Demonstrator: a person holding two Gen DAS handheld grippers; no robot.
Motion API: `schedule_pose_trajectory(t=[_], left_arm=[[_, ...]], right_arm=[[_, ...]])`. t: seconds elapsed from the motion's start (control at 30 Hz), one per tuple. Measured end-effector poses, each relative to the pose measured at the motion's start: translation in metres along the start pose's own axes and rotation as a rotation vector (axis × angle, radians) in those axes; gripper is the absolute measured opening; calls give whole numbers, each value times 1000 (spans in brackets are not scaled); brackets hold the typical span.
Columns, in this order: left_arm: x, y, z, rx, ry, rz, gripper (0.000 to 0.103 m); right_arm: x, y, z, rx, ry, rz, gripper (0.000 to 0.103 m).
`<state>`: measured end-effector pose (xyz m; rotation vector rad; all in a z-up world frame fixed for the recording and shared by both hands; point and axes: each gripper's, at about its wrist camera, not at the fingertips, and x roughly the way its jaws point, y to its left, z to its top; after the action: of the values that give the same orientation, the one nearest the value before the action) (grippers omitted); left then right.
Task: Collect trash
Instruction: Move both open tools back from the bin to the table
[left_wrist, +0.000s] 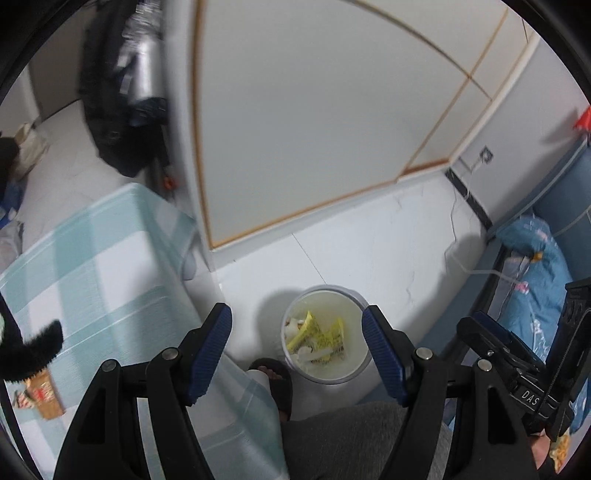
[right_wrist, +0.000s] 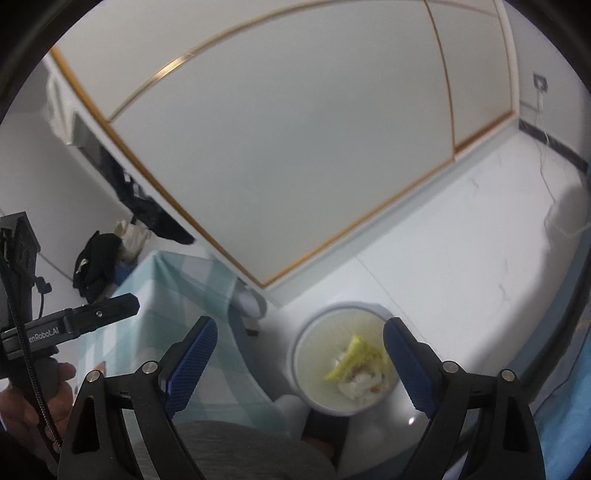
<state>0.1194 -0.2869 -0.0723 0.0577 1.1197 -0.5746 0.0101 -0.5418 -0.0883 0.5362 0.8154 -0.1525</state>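
A white round bin stands on the pale floor below both grippers, beside the table. Inside lie yellow wrappers and some white scraps. My left gripper hangs high above the bin, open, with nothing between its blue pads. The right wrist view shows the same bin with the yellow wrappers. My right gripper is also open and empty above it. A brown wrapper lies on the table at the far left.
A table under a teal checked cloth stands left of the bin. The person's foot in a dark slipper is next to the bin. A white wardrobe stands behind, blue bedding lies right, and a dark bag is on the table's far end.
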Motion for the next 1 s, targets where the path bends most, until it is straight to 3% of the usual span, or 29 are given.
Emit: schedule_pose_trajectory(t=[0.13, 0.37, 0.47, 0.77, 1.0], left_arm=[[-32, 24, -5, -47, -88, 35, 77], [-83, 76, -19, -137, -222, 107, 79], [-105, 101, -29, -174, -293, 158, 86], [-159, 181, -66, -320, -466, 303, 91], [-168, 242, -87, -434, -486, 338, 91]], right_arm=[[-17, 32, 2, -49, -52, 28, 92], [-39, 104, 0, -186, -122, 98, 92], [-40, 135, -4, -230, -129, 143, 92], [-19, 223, -34, -337, -82, 224, 92], [16, 283, -64, -419, 8, 255, 92]])
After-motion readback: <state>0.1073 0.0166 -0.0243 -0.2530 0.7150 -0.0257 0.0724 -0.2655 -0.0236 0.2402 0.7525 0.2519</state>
